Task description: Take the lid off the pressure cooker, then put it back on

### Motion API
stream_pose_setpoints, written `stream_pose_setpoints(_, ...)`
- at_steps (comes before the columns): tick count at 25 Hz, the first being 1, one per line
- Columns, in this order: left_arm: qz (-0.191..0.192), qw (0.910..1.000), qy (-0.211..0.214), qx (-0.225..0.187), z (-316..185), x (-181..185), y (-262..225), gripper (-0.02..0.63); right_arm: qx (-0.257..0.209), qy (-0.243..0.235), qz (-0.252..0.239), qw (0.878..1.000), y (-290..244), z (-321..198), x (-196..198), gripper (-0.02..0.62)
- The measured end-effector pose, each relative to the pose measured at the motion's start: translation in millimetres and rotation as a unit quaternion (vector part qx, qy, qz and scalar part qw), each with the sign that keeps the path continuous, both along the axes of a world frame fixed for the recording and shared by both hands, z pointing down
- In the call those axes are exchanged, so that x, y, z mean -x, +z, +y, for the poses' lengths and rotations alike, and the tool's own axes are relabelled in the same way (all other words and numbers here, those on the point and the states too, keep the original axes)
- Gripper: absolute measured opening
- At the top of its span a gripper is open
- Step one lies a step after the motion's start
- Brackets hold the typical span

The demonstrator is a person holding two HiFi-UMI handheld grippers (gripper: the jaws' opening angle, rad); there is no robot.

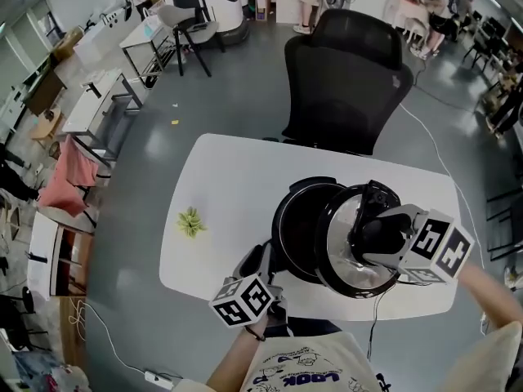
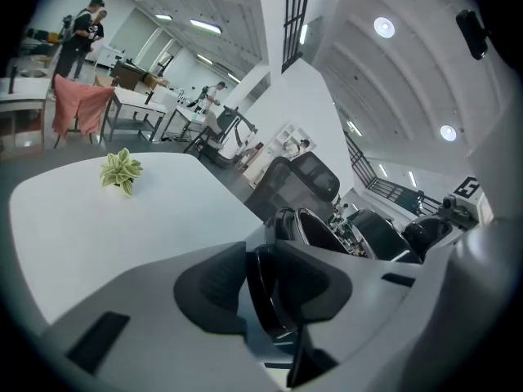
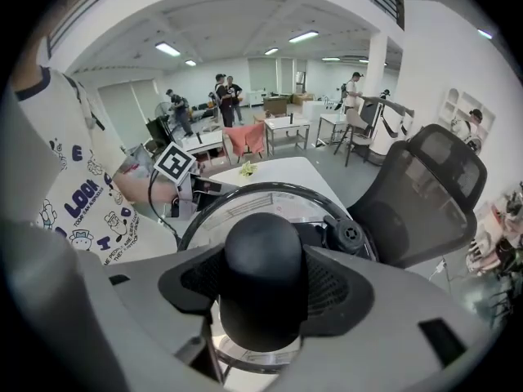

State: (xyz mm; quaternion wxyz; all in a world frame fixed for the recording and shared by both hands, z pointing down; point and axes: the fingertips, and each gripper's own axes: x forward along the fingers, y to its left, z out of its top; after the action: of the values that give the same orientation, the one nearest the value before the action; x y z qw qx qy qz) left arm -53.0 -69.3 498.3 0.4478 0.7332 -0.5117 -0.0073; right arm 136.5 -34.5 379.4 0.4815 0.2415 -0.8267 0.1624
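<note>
Right tongs [image 3: 261, 300] clamp the lid knob [image 3: 263, 243]; left tongs [image 2: 275, 291] pinch the pot rim [image 2: 260, 278]. Best lift level, pot steadied.

Cooker [image 1: 296, 219] on table [image 1: 233, 178]; lid [image 1: 339, 239] tilted over its right; plant [image 1: 191, 222] left; chair [image 1: 343, 80] behind.

Grey hand-held grippers [image 1: 265, 261] [image 1: 369, 231] bear black-and-white marker cubes [image 1: 243, 300] [image 1: 440, 247]; cream blue-printed shirt [image 1: 315, 367].
</note>
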Motion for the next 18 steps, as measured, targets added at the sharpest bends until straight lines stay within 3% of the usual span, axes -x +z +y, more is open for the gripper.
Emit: stream_pose_setpoints(18, -0.001, 1.0, -0.003, 0.001, -3.5, 4.3, 0.1, 0.12, 0.01, -0.091, 0.02, 0.996, 24.1, -36.6, 61.4, 0.295)
